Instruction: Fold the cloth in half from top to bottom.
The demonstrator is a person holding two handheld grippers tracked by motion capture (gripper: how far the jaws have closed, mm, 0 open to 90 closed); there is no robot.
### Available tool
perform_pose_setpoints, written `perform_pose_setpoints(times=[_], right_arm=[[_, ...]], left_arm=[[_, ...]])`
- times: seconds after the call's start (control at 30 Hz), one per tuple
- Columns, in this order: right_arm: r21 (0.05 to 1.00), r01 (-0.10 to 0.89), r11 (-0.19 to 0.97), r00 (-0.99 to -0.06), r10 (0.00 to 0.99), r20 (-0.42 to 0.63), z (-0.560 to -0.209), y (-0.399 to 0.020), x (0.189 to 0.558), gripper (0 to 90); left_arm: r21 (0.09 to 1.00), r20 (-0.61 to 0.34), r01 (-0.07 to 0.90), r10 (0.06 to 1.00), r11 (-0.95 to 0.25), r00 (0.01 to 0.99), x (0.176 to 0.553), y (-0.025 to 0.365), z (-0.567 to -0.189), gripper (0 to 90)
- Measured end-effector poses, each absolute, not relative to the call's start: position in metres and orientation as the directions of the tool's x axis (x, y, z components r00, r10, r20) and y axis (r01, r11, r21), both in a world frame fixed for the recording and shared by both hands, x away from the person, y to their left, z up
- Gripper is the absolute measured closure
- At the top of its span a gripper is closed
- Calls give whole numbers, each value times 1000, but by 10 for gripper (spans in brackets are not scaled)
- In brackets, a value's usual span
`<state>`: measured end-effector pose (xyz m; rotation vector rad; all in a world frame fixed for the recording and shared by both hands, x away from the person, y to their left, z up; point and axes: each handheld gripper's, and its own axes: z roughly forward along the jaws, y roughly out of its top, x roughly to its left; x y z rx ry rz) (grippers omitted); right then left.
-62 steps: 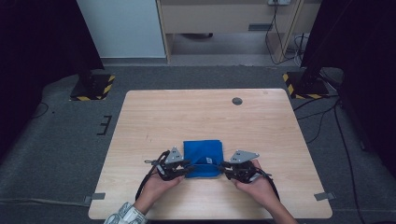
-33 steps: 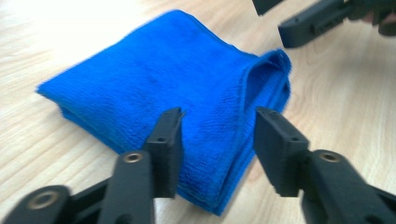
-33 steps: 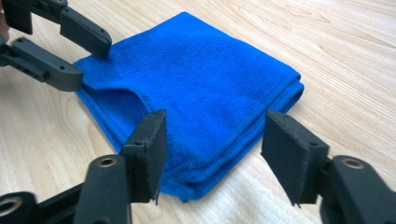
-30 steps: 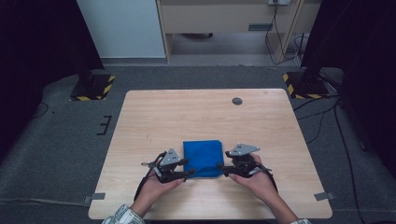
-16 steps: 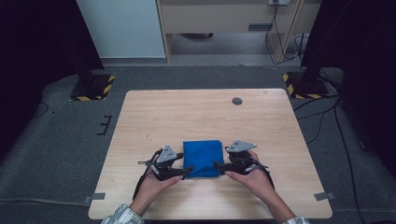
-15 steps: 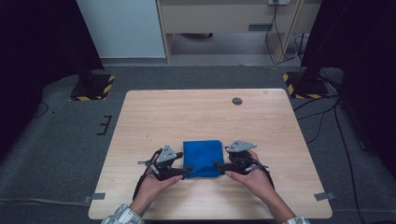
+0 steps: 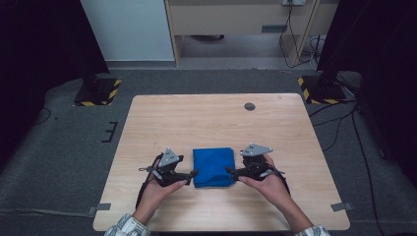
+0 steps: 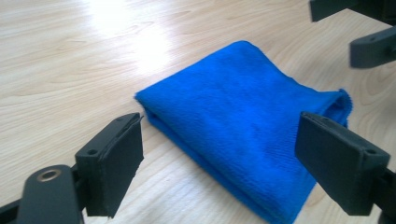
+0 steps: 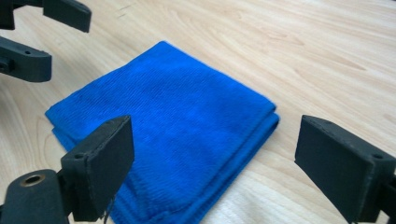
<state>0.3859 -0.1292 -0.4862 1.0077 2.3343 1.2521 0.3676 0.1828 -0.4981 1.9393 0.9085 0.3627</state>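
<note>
A folded blue microfibre cloth [image 7: 213,167] is laid flat on the pale wooden table [image 7: 216,118], near its front edge. The left gripper [image 7: 189,175] is held just left of the cloth and the right gripper [image 7: 232,171] just right of it. Both pairs of jaws have just been opening and are spread wide, with nothing clamped.

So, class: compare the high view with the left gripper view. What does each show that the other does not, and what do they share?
High view alone: the whole table, a dark round spot near its far edge, the grey floor, both forearms, and the left tool and right tool flanking the cloth.

Left gripper view alone: the folded layers along the cloth's edge, and that the left tool's open jaws, which have just been opening, are not pressing on it.

Shared: the blue folded cloth lying on the wooden tabletop.
</note>
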Motion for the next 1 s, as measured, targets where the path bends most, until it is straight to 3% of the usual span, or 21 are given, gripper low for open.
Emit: perform_pose_setpoints(times=[1.0], right_arm=[[822,516,241,-543,834,96,-492,-223,401,77]], left_arm=[[807,-78,525,831,-271,550,384,242,-509,101]])
